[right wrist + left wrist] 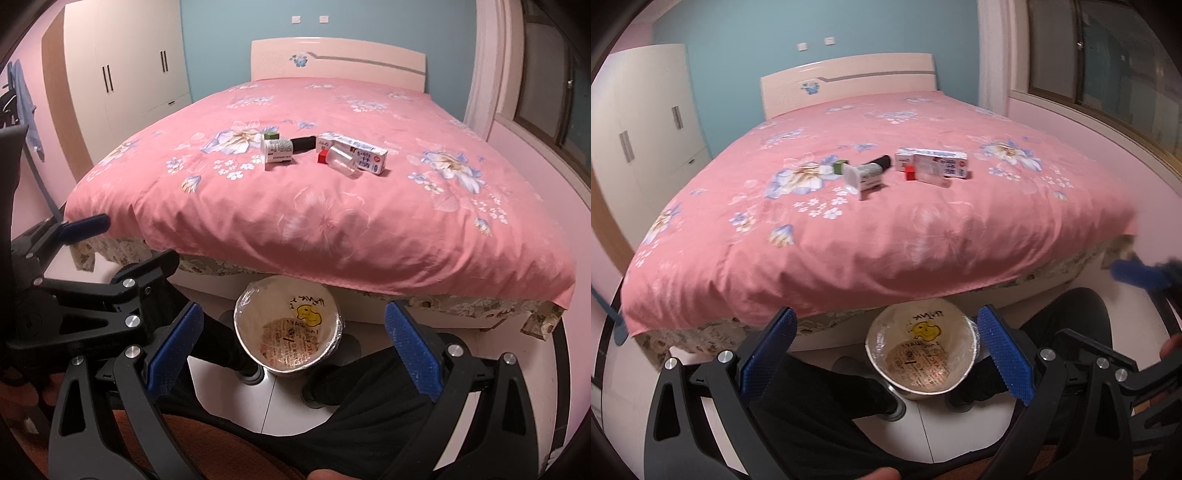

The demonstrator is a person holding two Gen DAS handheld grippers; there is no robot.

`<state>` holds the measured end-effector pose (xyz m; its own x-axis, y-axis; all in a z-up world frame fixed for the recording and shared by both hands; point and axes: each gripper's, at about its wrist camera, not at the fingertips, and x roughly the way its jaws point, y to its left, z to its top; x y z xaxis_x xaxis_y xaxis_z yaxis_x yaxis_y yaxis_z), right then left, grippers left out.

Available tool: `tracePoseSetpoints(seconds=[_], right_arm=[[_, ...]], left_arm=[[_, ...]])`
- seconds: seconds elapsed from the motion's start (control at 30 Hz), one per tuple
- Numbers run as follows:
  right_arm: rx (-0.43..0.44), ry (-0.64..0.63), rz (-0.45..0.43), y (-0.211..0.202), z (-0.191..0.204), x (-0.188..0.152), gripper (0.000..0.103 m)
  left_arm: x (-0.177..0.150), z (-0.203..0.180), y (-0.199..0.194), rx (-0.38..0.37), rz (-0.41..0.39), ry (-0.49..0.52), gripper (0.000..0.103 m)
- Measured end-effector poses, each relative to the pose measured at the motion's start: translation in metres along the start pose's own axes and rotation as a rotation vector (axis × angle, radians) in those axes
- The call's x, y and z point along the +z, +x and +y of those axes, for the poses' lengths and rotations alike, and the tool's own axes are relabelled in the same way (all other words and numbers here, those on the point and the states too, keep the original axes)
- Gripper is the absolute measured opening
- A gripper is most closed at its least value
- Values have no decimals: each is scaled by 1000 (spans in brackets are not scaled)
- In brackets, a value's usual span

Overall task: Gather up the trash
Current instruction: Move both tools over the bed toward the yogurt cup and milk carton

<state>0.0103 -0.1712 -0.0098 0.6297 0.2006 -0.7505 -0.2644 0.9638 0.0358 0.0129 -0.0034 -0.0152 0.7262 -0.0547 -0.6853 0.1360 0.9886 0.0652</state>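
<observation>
Trash lies in a cluster on the pink floral bed cover [849, 229] [332, 229]: a white yogurt cup [862, 180] [276, 150] on its side, a black cylinder [882, 161] [303, 143], a small green piece [839, 166] [272, 135], a red cube [909, 172] [323, 156], a clear plastic cup [932, 171] [343, 159] and a white carton [945, 161] [369, 153]. A lined bin [923, 354] [290, 332] stands on the floor at the bed's foot. My left gripper [886, 354] and right gripper [291, 350] are both open and hold nothing, hovering above the bin.
A person's dark-trousered legs and shoes [886, 406] [251, 373] flank the bin. White wardrobe [646, 122] [125, 66] stands at the left, a window ledge [1108, 122] at the right, and the headboard [849, 85] at the far end. The left gripper's frame [74, 288] shows in the right view.
</observation>
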Motion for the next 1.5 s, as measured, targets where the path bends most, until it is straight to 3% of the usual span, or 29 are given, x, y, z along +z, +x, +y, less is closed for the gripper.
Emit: tracePoseSetpoints(seconds=[0.13,0.37,0.8,1.1,1.5], right_arm=[[48,-21,10,11,-11,4,97],[151,-11,52,29,-43,19,96],[176,-68,9,35,-72,51,96],[204,-147,61,55,-91,74,96],[281,-225,135,84,-109,115,96]], left_arm=[[6,3,15,-54,35,16,100],[23,25,44,-81,75,8,100],[49,37,62,-82,63,-26,100],[62,44,77,-50,53,1,100],[102,63,110,-107,99,32,100]])
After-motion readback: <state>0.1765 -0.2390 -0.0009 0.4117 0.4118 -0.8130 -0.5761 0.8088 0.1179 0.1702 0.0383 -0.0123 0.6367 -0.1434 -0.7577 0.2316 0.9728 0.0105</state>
